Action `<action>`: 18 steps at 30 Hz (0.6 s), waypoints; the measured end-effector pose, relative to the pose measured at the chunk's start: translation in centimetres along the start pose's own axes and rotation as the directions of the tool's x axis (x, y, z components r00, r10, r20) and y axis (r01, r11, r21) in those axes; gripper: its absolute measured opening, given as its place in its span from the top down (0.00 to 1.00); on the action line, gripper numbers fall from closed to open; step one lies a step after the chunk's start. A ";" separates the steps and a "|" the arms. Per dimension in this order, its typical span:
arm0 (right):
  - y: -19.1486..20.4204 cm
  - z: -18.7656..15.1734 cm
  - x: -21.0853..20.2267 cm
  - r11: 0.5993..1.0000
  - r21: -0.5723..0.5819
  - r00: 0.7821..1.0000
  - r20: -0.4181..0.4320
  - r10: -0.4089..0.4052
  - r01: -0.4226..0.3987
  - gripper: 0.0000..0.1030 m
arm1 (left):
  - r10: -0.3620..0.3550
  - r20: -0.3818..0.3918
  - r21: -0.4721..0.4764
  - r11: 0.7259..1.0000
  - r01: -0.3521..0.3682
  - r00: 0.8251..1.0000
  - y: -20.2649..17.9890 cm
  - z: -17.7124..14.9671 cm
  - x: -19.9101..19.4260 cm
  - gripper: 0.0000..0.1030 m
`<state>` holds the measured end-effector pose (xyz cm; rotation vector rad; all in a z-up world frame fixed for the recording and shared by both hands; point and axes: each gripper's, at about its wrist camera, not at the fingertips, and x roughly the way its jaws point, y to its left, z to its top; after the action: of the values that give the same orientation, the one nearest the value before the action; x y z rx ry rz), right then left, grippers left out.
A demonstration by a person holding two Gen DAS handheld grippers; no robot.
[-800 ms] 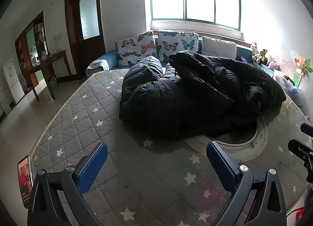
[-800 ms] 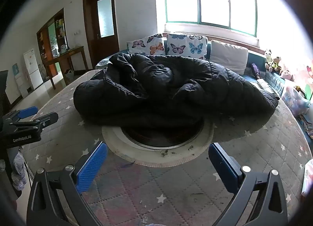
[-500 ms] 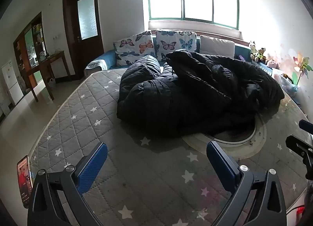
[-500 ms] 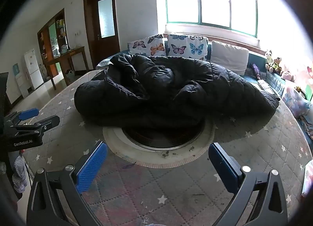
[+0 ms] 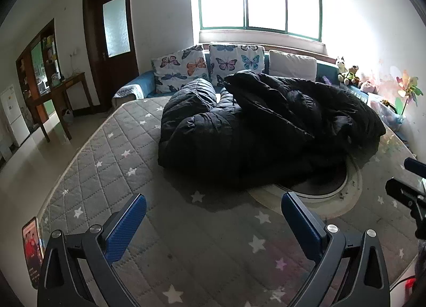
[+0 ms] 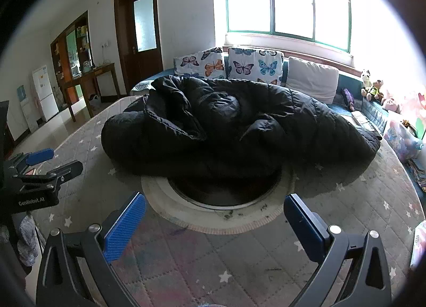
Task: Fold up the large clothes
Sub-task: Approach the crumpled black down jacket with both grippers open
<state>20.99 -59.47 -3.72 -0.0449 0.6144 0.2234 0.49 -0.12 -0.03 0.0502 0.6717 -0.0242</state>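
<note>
Jacket (image 5: pixel 255 131) nearer, both jaws wide

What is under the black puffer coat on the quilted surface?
The black puffer coat lies partly over a round recess in the star-patterned cover. Only its near rim shows; the rest is hidden.

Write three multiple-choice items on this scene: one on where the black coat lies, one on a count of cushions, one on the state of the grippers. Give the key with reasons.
1. Where does the black puffer coat lie?
A. On the floor by the door
B. Heaped on the star-patterned mattress, partly over a round ring
C. Hung on the window

2. How many butterfly cushions stand behind it?
A. Two
B. Four
C. None

3. How are the left gripper and right gripper?
A. Both shut on the coat
B. One holds a sleeve
C. Both open, holding nothing

Key: B, the coat's near edge covers part of the ring; A, two printed cushions beside one plain; C, bare mattress shows between both pairs of pads.
</note>
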 end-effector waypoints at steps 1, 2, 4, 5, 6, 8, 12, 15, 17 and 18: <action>0.1 0.1 0.1 1.000 -0.001 1.000 0.000 -0.001 0.001 0.00 | 0.004 0.004 0.004 1.000 -0.004 1.000 0.0 0.0 0.2 0.00; 0.3 0.4 0.3 1.000 -0.001 1.000 0.003 -0.002 0.002 0.00 | 0.008 0.005 0.008 1.000 -0.008 1.000 0.2 0.1 0.4 0.00; 0.7 0.8 0.4 1.000 -0.006 1.000 0.008 -0.006 0.006 0.00 | 0.009 0.005 0.010 1.000 -0.009 1.000 0.5 0.2 1.0 0.00; 1.0 1.1 0.6 1.000 -0.011 1.000 0.011 -0.010 0.010 0.00 | 0.009 0.002 0.010 1.000 -0.009 1.000 0.8 0.3 1.4 0.00; 1.2 1.3 0.7 1.000 -0.016 1.000 0.014 -0.016 0.016 0.00 | 0.009 0.000 0.009 1.000 -0.009 1.000 1.0 0.4 1.8 0.00; 1.7 1.7 1.0 0.999 -0.027 0.999 0.019 -0.032 0.032 0.00 | 0.005 -0.008 0.010 1.000 -0.004 1.000 1.3 0.6 2.7 0.00; 2.5 2.3 1.5 0.998 -0.038 0.998 0.025 -0.050 0.051 0.00 | -0.019 -0.025 0.011 1.000 0.019 1.000 1.9 1.0 4.4 0.00; 2.9 2.6 1.9 0.997 -0.047 0.998 0.019 -0.053 0.054 0.00 | -0.033 -0.036 0.019 0.999 0.034 0.999 2.0 1.3 5.5 0.00; 3.3 2.7 2.3 0.997 -0.059 0.998 0.011 -0.058 0.058 0.00 | -0.043 -0.040 0.023 0.999 0.044 0.998 1.9 1.3 6.0 0.00; 3.6 2.7 2.5 0.996 -0.066 0.998 0.007 -0.057 0.057 0.00 | -0.048 -0.046 0.024 0.999 0.049 0.998 1.9 1.3 6.3 0.00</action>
<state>23.70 -55.19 -2.86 -0.1252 0.6002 0.1881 6.28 1.70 -2.86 0.0583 0.7182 -0.0784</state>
